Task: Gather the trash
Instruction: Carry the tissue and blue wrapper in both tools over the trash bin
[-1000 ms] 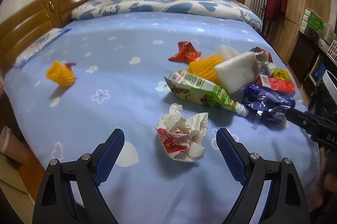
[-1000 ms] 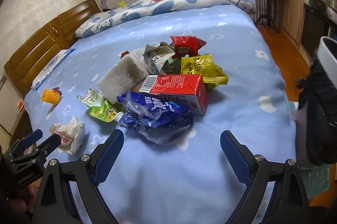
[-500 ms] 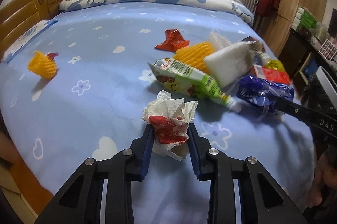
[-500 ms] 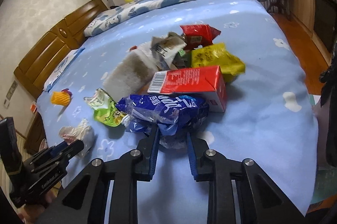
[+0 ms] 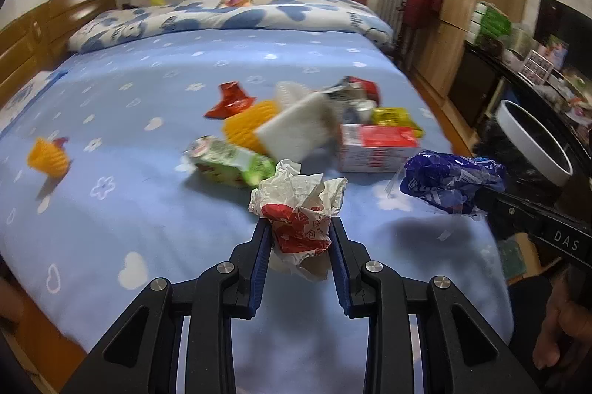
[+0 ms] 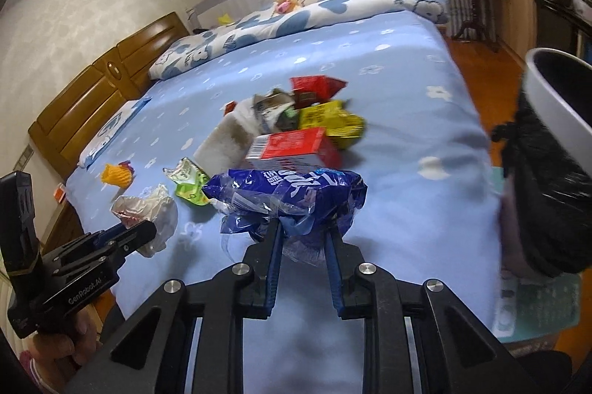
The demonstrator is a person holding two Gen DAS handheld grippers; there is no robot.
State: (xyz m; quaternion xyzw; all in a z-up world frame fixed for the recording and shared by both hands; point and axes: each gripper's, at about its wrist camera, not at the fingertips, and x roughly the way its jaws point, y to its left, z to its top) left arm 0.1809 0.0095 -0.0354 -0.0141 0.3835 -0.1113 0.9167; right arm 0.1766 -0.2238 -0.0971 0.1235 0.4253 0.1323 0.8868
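Crumpled white paper with red print point(image 5: 299, 209) sat pinched between the blue pads of the left gripper point(image 5: 299, 238), whose jaws had just closed narrow around it, and it looked lifted clear of the blue bedsheet point(image 5: 148, 209). The right gripper point(image 6: 302, 238) had likewise just closed its jaws on a blue plastic wrapper point(image 6: 285, 190), which bunched up above the pads and hung over the sheet near the bed's edge. Beside that edge stood a white bin lined with a black bag point(image 6: 547, 149), and nothing could be seen of its contents.

Judging by how things lay, the collecting was barely begun: two pieces were in hand and neither had reached the bin. Left on the sheet was a loose heap, with a red carton point(image 6: 296, 146), a yellow packet point(image 6: 329, 120), a red packet point(image 6: 314, 88), a white foam block point(image 6: 229, 138), a green pouch point(image 5: 229, 160), a yellow foam net point(image 5: 248, 127) and a red wrapper point(image 5: 231, 101). A second small yellow net point(image 5: 48, 157) lay well apart from them, toward the headboard side. Both held pieces probably needed carrying to the bin, then several more trips.
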